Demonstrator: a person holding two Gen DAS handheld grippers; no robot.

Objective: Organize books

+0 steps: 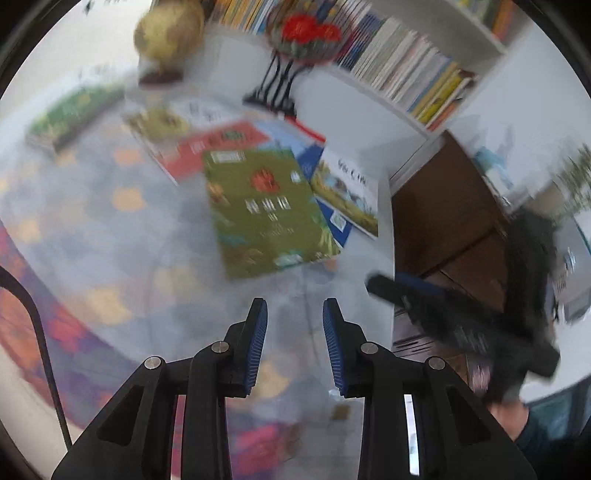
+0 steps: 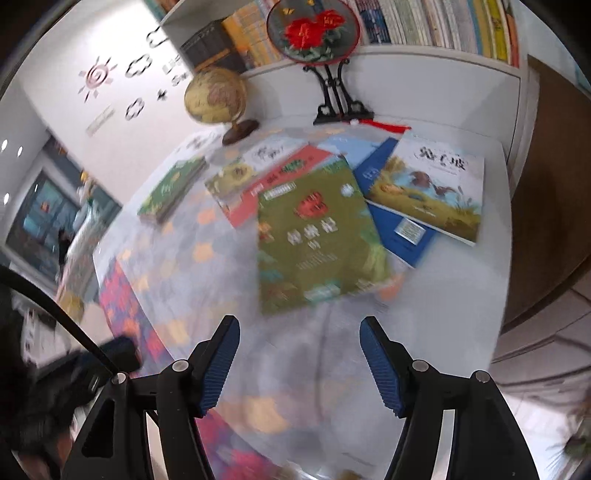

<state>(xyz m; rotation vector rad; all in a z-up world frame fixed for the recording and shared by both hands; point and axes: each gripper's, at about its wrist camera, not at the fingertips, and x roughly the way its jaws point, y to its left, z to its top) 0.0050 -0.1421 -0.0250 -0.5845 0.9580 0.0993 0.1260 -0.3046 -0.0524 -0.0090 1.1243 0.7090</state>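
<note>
White shelving runs along the back of the table, and its compartments are packed with upright books, spines outward; none of the spine lettering can be read. On the wall to the left in the right wrist view is a sun-shaped sticker with cloud outlines and some letters beside it, too blurred to read.

A patterned cloth with orange patches covers most of the table. A loose spread of picture books lies overlapping on it. On top is a green book with a red emblem and pale characters on its cover, smeared by blur. Under its right edge is a blue book, and on that lies a white book with bold black characters above a painted scene of grass and animals. A red book shows from under the green one on the left. Apart from these, further left, sits a short stack with a green cover.

Behind the books stand a globe and a round red-flower panel on a black stand.

Left gripper hovers over the cloth near the green book, jaws a little apart, nothing between them. Right gripper has its jaws wide apart, also empty.
</note>
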